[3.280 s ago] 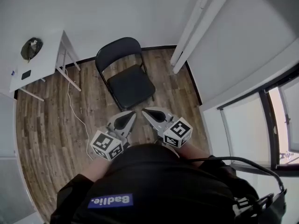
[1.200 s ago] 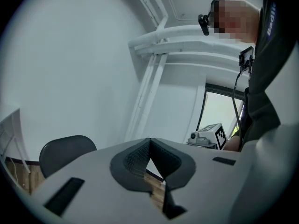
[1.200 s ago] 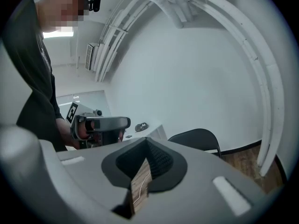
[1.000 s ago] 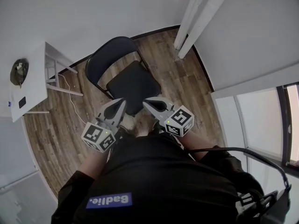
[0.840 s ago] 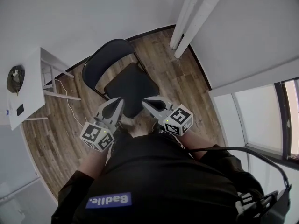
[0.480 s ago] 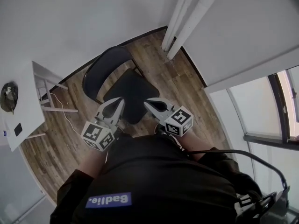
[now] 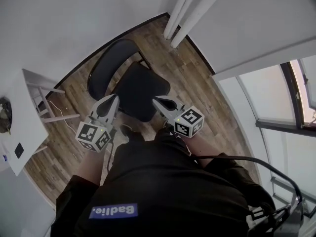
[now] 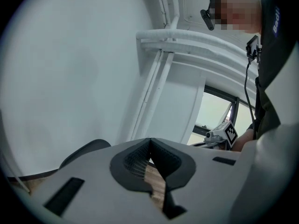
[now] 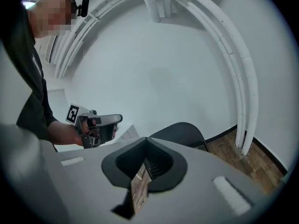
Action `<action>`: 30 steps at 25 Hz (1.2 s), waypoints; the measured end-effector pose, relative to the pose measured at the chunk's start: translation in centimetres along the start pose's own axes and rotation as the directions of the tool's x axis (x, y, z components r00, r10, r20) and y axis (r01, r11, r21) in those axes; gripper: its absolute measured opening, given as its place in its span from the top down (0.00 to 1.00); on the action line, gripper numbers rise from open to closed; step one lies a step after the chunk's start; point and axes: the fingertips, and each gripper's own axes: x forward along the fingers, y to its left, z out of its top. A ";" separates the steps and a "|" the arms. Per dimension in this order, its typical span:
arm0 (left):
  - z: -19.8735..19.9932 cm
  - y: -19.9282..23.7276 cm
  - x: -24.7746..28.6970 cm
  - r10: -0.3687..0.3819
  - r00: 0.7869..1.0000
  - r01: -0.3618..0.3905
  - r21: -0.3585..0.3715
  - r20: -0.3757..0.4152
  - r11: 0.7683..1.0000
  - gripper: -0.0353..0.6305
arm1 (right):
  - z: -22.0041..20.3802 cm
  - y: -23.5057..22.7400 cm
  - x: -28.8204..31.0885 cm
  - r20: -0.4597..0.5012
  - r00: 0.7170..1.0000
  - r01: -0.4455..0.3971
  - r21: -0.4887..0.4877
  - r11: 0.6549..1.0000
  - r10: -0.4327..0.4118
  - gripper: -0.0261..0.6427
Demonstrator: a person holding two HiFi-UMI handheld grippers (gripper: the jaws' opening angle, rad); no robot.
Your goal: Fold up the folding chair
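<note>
A black folding chair (image 7: 134,85) stands unfolded on the wood floor, its rounded backrest (image 7: 106,63) toward the white wall. In the head view my left gripper (image 7: 114,98) hovers over the seat's left front corner and my right gripper (image 7: 156,100) over its right front edge. Both are shut with nothing between the jaws. The left gripper view shows its closed tips (image 8: 150,140) with the chair's backrest (image 8: 86,151) low at the left. In the right gripper view the closed tips (image 9: 146,139) point past the chair's backrest (image 9: 182,132), and the left gripper's body (image 9: 98,125) appears at the left.
A white table (image 7: 17,127) with a small dark item stands at the left, a cable (image 7: 52,113) trailing on the floor beneath it. White pipes (image 7: 190,11) run down the wall behind the chair. A window (image 7: 286,93) is at the right.
The view has closed in on the chair. Both grippers have moved forward over the seat's front edge, the left one swinging out to the left. Jaws stay shut.
</note>
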 end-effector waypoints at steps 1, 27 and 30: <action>-0.4 0.7 0.1 0.008 1.000 -0.008 0.003 -0.009 1.000 0.94 | -0.6 -0.3 0.2 -0.004 1.000 0.003 0.012 1.000 -0.003 0.96; -12.1 21.8 5.1 0.424 0.863 -0.397 0.150 -0.275 0.906 0.94 | -28.3 -23.9 1.2 -0.291 0.952 0.214 0.408 0.887 -0.096 0.89; -13.0 24.6 4.9 0.448 0.840 -0.411 0.180 -0.306 0.894 0.91 | -31.5 -25.5 2.2 -0.315 0.943 0.250 0.478 0.842 -0.102 0.81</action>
